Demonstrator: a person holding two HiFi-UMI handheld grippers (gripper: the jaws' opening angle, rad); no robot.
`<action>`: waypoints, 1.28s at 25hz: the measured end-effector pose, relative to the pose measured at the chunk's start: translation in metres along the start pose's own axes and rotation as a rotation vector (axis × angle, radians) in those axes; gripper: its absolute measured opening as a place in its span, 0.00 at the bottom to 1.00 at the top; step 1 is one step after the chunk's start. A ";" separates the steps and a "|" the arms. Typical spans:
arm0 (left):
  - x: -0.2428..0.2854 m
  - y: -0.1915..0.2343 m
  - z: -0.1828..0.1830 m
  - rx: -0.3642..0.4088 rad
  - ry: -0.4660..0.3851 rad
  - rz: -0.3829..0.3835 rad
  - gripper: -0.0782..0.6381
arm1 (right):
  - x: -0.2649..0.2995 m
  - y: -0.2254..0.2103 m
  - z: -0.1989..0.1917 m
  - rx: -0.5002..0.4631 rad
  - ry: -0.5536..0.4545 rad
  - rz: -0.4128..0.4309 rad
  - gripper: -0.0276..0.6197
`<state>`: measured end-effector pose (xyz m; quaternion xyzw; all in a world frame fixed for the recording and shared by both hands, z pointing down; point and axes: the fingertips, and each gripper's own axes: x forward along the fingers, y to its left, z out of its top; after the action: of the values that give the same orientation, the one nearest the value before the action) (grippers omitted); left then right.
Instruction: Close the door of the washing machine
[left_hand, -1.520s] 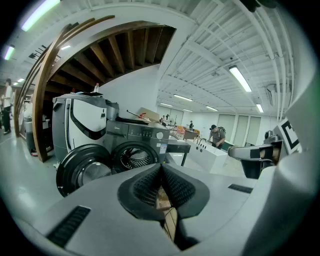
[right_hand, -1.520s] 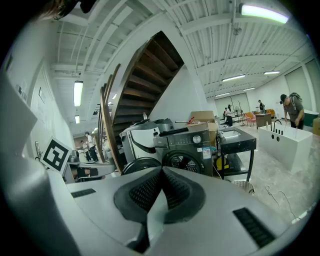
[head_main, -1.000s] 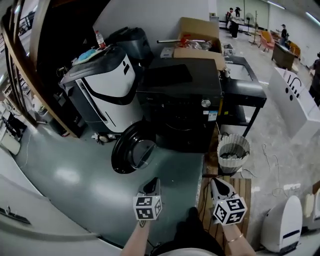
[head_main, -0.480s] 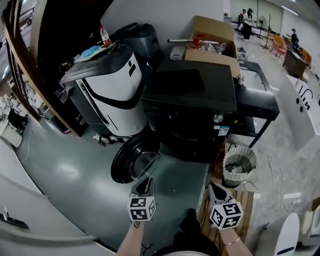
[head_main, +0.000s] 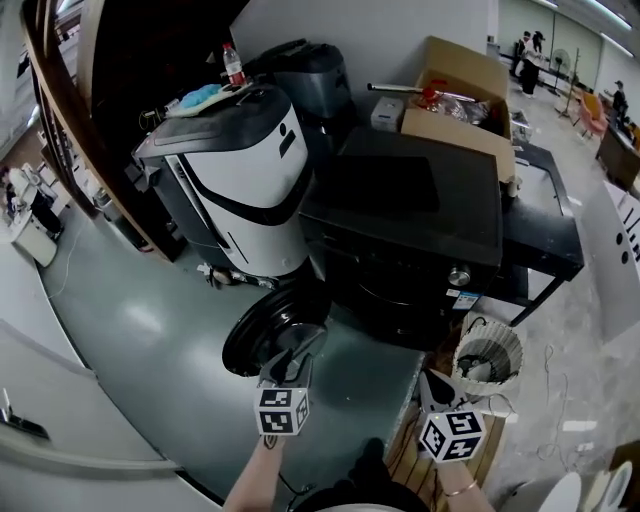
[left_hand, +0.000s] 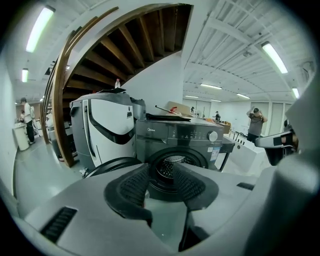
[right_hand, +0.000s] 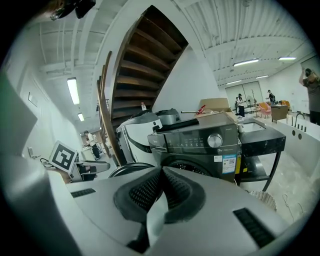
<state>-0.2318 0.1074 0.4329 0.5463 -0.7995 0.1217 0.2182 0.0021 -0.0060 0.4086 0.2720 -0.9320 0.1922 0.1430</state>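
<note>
The black front-loading washing machine (head_main: 410, 235) stands in the middle, its round door (head_main: 262, 340) swung wide open to the left, low over the floor. My left gripper (head_main: 296, 354) hovers over the door's near rim with its jaws apart; they have just been opening and nothing is between them. In the left gripper view the left gripper (left_hand: 165, 175) frames the open drum (left_hand: 170, 166). My right gripper (head_main: 429, 380) is shut and empty, in front of the machine's right side. In the right gripper view the right gripper (right_hand: 161, 172) points at the machine (right_hand: 200, 140).
A white and black appliance (head_main: 240, 170) stands left of the washer. A cardboard box (head_main: 465, 95) and a black table (head_main: 545, 235) are at the right. A white ribbed bin (head_main: 487, 362) sits near my right gripper, over wooden slats (head_main: 408, 455). A curved wooden stair (head_main: 60, 110) rises at left.
Both grippers have moved forward toward the washing machine, which now sits closer in view. The left jaws went from shut to open. The right jaws stayed shut.
</note>
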 end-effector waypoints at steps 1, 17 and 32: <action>0.003 0.005 0.002 -0.005 0.004 0.017 0.35 | 0.006 -0.002 0.003 0.000 0.001 0.010 0.05; 0.023 0.121 -0.015 -0.080 0.064 0.199 0.40 | 0.127 0.065 0.010 -0.091 0.102 0.187 0.05; 0.089 0.290 -0.042 -0.159 0.157 0.184 0.44 | 0.279 0.162 -0.007 -0.114 0.261 0.224 0.17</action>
<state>-0.5186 0.1608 0.5257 0.4403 -0.8339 0.1198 0.3106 -0.3140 -0.0031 0.4734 0.1308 -0.9394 0.1875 0.2555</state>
